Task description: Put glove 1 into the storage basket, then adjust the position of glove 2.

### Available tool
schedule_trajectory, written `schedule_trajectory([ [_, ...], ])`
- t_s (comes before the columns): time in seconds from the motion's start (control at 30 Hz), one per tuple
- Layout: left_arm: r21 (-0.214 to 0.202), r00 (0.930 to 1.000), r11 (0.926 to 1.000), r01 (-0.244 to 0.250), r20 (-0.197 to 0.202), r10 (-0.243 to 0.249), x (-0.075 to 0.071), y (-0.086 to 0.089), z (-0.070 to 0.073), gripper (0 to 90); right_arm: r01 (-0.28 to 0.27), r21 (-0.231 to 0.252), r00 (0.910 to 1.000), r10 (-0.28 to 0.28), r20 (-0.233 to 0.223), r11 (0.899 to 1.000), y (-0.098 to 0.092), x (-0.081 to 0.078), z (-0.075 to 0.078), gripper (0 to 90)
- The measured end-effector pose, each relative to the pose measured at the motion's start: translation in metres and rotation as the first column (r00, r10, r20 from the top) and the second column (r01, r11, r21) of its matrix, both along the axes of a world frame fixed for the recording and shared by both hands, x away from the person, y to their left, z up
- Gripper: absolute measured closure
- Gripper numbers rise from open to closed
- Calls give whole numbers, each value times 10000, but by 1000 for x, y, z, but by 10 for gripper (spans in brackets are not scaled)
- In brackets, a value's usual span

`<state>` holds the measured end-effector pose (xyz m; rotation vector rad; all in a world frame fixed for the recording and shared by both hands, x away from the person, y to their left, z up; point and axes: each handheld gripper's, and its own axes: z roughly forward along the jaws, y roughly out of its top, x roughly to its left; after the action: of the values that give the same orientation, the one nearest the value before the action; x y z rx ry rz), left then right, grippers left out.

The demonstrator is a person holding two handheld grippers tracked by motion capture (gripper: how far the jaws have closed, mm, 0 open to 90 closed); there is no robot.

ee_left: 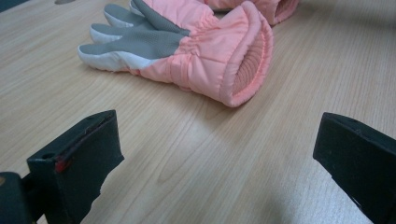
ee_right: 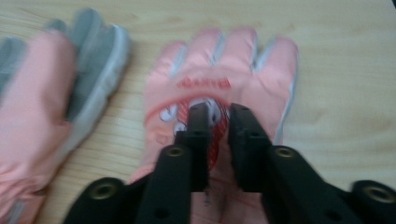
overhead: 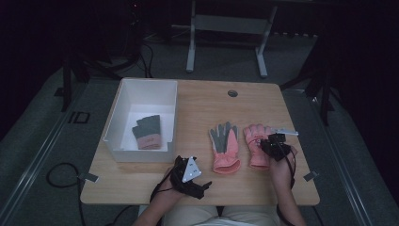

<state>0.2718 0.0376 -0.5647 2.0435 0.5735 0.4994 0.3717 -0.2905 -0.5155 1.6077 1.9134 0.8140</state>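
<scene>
Two pink gloves lie side by side on the wooden table [overhead: 207, 108]. The left glove [overhead: 225, 147] [ee_left: 187, 51] [ee_right: 42, 93] lies with its grey palm up. The right glove [overhead: 254, 141] [ee_right: 233, 70] lies back up, with a red emblem. My right gripper [overhead: 273, 142] [ee_right: 218, 112] points down onto the back of that glove. Its jaws stand a narrow gap apart with the emblem showing between them, and no fabric is pinched. My left gripper [overhead: 193, 176] [ee_left: 215, 140] rests near the table's front edge, wide open over bare wood, facing the left glove's cuff.
A white bin [overhead: 146, 83] stands at the table's left with a grey and pink glove [overhead: 148, 132] inside. A small pale strip [overhead: 285, 132] lies beside the right glove. A round cable hole [overhead: 232, 93] sits near the far edge. Dark floor surrounds the table.
</scene>
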Motion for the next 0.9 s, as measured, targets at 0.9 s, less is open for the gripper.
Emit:
schedule_trajectory([
  [0.9,77,10000,10000,-2,-48,2,0,-3,0,6,-3475,-459,9367,3489,285,9366,-47,2,30,570],
])
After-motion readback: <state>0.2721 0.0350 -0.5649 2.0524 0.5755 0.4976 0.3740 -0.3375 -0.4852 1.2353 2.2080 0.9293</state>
